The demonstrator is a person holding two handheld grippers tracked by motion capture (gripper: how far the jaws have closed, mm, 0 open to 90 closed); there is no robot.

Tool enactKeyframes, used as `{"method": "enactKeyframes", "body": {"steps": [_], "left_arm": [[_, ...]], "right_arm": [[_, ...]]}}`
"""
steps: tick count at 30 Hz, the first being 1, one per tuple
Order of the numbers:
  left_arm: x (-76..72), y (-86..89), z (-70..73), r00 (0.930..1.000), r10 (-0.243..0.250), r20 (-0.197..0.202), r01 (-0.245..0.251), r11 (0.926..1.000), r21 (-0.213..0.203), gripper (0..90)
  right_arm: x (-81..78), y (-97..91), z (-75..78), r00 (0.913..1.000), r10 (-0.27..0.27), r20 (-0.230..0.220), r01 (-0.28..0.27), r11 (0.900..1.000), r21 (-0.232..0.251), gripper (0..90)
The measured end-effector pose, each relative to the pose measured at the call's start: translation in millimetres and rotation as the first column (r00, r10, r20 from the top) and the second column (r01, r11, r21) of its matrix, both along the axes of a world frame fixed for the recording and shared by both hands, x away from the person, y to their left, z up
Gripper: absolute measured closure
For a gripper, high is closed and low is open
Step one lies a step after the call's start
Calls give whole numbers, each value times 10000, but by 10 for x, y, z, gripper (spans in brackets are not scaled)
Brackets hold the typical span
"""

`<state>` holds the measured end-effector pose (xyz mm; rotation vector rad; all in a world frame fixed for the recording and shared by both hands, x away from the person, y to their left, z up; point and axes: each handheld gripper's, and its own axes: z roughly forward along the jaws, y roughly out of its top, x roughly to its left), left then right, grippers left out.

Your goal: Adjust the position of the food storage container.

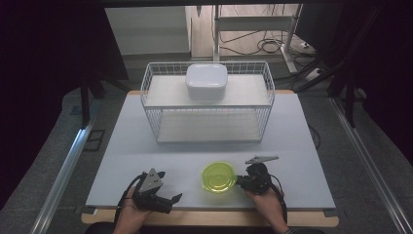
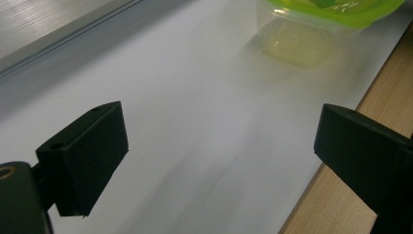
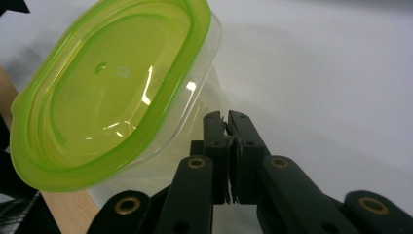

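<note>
While right claw (image 3: 228, 119) clenched beside it, left claw (image 2: 219, 161) released: glossy lime-lidded translucent tub (image 3: 104, 92)

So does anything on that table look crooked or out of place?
Not really. The green-lidded container sits near the front edge of the table, with the right gripper shut beside its wall. The white box rests squarely atop the wire rack. Nothing spilled.

No writing, label, brand, number or sign can be read anywhere here, not on any surface in the high view or in either gripper view.
</note>
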<state>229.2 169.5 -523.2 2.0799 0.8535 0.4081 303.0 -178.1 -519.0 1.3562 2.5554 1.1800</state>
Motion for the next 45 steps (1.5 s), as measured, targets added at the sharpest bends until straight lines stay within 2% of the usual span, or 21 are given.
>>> {"method": "enactKeyframes", "body": {"steps": [8,14,19,21,23,26,30,32,33,34,35,37,39,40,42,43,44,45], "left_arm": [[0,-4,-3,10000,-16,-41,16,10000,12,52],[4,-9,-12,9999,-37,-105,37,10000,10,52],[3,-28,-22,9998,-128,-151,129,9999,64,52],[2,-33,-24,9998,-139,-158,141,9999,96,52],[0,-32,-22,9998,-138,-148,139,9999,101,52],[0,-20,-18,9998,-87,-198,87,10000,7,52],[2,15,-10,9993,21,-380,-30,9997,-240,53],[-1,26,-9,9992,72,-390,-82,9996,-258,53],[-1,26,-9,9992,72,-390,-82,9996,-258,53],[-8,43,-10,9992,153,-374,-161,9997,-209,53],[-8,43,-10,9992,153,-374,-161,9997,-209,53],[-24,70,-11,9990,239,-373,-245,9995,-181,53],[-33,84,-11,9990,287,-344,-292,9995,-151,53],[-45,104,-15,9989,353,-318,-359,9992,-156,53],[-51,114,-18,9988,394,-292,-398,9991,-146,53],[-61,131,-24,9987,447,-245,-450,9989,-113,52],[-61,131,-24,9987,447,-245,-450,9989,-113,52],[-68,141,-28,9986,476,-213,-478,9988,-87,51]], "right_arm": [[85,258,-13,9991,418,-88,-416,9988,265,868],[144,383,-45,9979,638,-74,-637,9978,200,867],[159,362,-32,9978,650,98,-650,9979,78,858],[163,325,-10,9983,527,245,-528,9986,42,845],[165,264,27,9975,403,582,-396,9991,-134,825],[156,207,58,9963,401,765,-384,9990,-232,802],[88,70,137,9894,408,1394,-336,9980,-537,700],[58,35,168,9868,437,1557,-349,9977,-586,643],[58,35,168,9868,437,1557,-349,9977,-586,643],[24,0,202,9830,415,1786,-302,9974,-657,586],[24,0,202,9830,415,1786,-302,9974,-657,586],[-34,-54,248,9775,428,2066,-299,9974,-652,504],[-51,-65,257,9765,441,2110,-309,9974,-655,476],[-93,-94,274,9718,595,2283,-460,9969,-637,417],[-110,-105,278,9696,647,2359,-509,9966,-642,396],[-140,-113,278,9681,712,2402,-571,9962,-652,340],[-140,-113,278,9681,712,2402,-571,9962,-652,340],[-174,-122,269,9666,744,2451,-578,9956,-739,291]]}}
